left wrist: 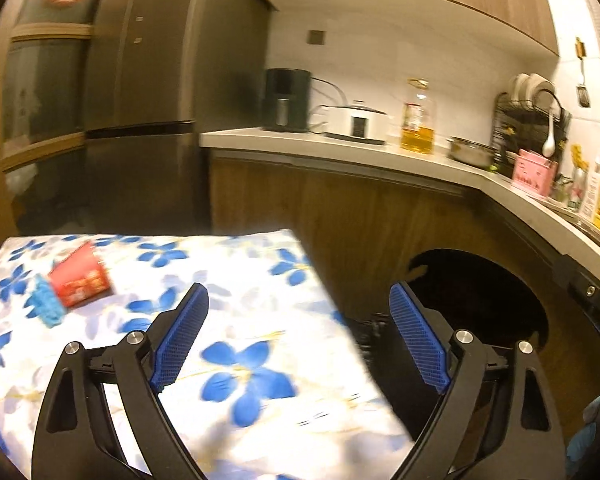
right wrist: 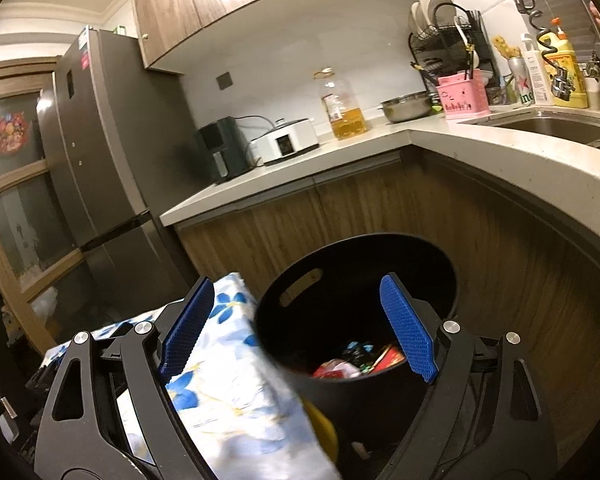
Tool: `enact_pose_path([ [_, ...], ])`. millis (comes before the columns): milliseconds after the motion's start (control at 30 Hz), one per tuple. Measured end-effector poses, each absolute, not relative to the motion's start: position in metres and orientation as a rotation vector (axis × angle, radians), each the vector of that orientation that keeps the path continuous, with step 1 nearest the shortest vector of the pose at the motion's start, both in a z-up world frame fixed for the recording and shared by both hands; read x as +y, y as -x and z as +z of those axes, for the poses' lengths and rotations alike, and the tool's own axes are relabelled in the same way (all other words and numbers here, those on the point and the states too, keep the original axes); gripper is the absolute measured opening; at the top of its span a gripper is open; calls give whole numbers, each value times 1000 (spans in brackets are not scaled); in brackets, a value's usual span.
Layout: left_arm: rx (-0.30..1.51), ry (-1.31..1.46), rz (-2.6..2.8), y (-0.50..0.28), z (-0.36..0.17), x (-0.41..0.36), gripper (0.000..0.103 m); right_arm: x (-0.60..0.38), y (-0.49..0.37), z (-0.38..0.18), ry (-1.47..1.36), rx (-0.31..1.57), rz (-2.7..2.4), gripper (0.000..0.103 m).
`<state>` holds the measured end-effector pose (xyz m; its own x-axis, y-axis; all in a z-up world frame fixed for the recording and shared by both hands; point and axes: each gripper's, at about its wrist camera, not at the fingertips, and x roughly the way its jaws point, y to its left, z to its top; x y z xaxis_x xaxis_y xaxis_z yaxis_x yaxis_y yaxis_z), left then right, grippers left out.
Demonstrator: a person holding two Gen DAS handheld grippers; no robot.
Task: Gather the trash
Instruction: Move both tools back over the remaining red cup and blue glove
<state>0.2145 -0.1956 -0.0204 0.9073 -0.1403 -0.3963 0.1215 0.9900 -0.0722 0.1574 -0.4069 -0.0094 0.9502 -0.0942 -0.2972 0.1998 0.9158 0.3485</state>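
Kitchen counters [right wrist: 452,140] wrap the far side and the right, wood-fronted cabinets below, a grey fridge [right wrist: 100,168] at the left; on the counter stand a dark appliance [right wrist: 220,148], a white cooker [right wrist: 286,140], a bottle of yellow oil [right wrist: 342,106] and a steel bowl [right wrist: 406,107]; a sink [right wrist: 548,126] lies at the far right. A table under a blue-flowered cloth [left wrist: 220,320] fills the near left; on it, toward its far left, a red packet [left wrist: 80,280] lies touching a small blue scrap [left wrist: 46,306]. Right of the table stands a black bin [right wrist: 360,280] with coloured wrappers [right wrist: 356,360] at its bottom. The left gripper [left wrist: 298,320] hangs over the table's right edge, jaws spread wide, nothing between them; the right gripper [right wrist: 298,312] hovers above the bin's rim, jaws likewise released and empty.
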Motion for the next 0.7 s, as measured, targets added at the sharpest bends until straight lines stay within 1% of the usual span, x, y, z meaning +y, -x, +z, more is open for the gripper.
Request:
enact_pose_path([
  [333,415,79,39,-195,-29,-109,88,-345,-158,-10,-388,280,-58,84],
  [700,409,109,233,-182,-39,-6,88,-245,-191,-18,-351,337,77,84],
])
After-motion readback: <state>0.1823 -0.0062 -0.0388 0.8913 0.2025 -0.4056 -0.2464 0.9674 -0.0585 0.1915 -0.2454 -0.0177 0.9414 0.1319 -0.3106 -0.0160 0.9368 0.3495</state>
